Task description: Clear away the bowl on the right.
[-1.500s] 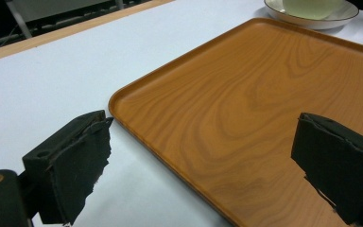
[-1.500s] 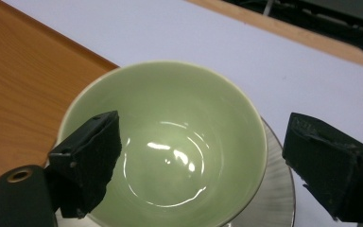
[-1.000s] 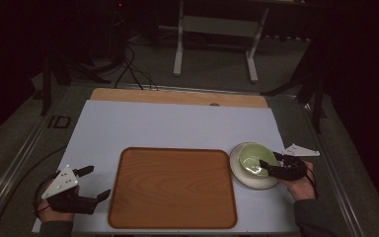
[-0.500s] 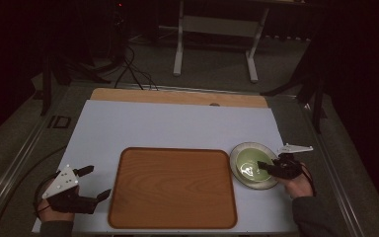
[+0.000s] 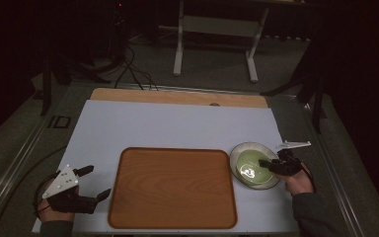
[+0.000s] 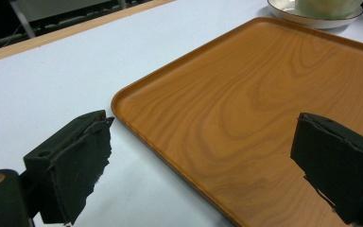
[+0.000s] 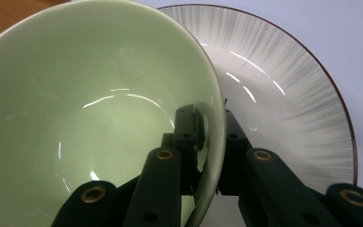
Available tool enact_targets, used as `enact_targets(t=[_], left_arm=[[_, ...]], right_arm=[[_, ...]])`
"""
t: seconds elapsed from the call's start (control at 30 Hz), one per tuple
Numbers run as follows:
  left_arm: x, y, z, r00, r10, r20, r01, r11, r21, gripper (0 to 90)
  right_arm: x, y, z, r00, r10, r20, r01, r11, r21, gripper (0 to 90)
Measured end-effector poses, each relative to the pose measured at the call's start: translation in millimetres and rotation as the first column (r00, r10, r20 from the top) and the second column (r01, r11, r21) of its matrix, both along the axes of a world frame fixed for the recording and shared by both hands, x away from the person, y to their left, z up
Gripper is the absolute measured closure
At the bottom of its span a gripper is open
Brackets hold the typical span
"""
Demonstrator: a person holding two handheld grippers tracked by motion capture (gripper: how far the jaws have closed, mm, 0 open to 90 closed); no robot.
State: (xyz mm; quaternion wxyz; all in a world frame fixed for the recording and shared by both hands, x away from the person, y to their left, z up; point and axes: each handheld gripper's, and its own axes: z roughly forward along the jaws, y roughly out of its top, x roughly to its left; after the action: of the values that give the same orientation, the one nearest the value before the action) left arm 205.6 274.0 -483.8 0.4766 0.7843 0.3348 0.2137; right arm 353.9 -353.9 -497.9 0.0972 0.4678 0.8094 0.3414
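Observation:
A pale green bowl (image 5: 250, 168) sits tilted in a white streaked plate (image 5: 237, 150) at the table's right. My right gripper (image 5: 266, 164) reaches in from the right. Its jaws have just been closing and now pinch the bowl's near rim. In the right gripper view, one pad lies inside the bowl (image 7: 85, 109) and the other outside, over the plate (image 7: 288, 85); the right gripper (image 7: 211, 123) is shut on the rim. My left gripper (image 5: 97, 180) rests open at the left front corner of the wooden tray (image 5: 172, 187), and the left gripper (image 6: 203, 142) has nothing between its pads.
The tray (image 6: 246, 109) lies empty on the white table sheet (image 5: 177, 123), with the plate (image 6: 312, 21) just past its far right corner. A wooden strip (image 5: 177, 97) runs along the table's back edge. Beyond it, a metal stand (image 5: 214, 44) is on the dark floor.
The right gripper's jaws have closed onto the bowl's rim and the hand has shifted slightly. The left gripper has stayed put.

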Motion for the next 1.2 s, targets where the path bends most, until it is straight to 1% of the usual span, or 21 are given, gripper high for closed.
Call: enact_targets(t=[0.1,0.17,0.27,0.33,0.4,0.43,0.63,0.93,1.2], left_arm=[[-0.1,0.1,0.1,1.0000,0.001,0.000,-0.001,1.0000,0.001,5.4],[-0.2,0.2,0.2,1.0000,0.000,0.001,0.000,1.0000,0.001,5.5],[-0.1,0.3,0.1,1.0000,0.001,0.001,-0.001,1.0000,0.000,5.5],[-0.1,0.2,0.1,1.0000,0.001,0.001,-0.001,1.0000,0.000,5.5],[-0.2,0.2,0.2,1.0000,0.001,0.002,-0.001,1.0000,0.000,5.5],[-0.4,0.2,0.2,1.0000,0.003,0.002,-0.003,1.0000,-0.001,5.5],[-0.5,0.1,0.2,1.0000,0.004,0.003,-0.004,1.0000,-0.002,5.5],[-0.4,0.6,0.4,1.0000,0.006,0.004,-0.006,1.0000,-0.001,5.7],[-0.5,0.8,0.5,1.0000,0.006,0.006,-0.006,1.0000,-0.001,5.7]], right_arm=[[0.7,0.9,0.5,0.9999,-0.012,-0.007,0.012,1.000,0.004,82.3],[0.6,0.8,1.2,0.9999,-0.015,-0.007,0.015,1.000,0.015,82.6],[-0.3,0.5,3.7,0.9999,-0.015,-0.002,0.016,0.999,0.040,83.0],[-1.3,0.8,6.1,0.9999,-0.013,0.007,0.013,0.999,0.042,82.8],[-1.7,-0.4,8.0,0.9999,-0.009,0.012,0.008,0.998,0.067,82.5],[-2.2,-0.4,8.9,0.9998,-0.010,0.015,0.009,0.998,0.069,82.5],[-4.8,-0.2,13.7,0.9994,-0.015,0.030,0.014,0.999,0.053,82.0],[-6.3,-0.5,15.5,0.9989,-0.018,0.044,0.015,0.999,0.052,81.7],[-7.1,0.4,21.4,0.9981,-0.021,0.058,0.018,0.999,0.051,81.7]])
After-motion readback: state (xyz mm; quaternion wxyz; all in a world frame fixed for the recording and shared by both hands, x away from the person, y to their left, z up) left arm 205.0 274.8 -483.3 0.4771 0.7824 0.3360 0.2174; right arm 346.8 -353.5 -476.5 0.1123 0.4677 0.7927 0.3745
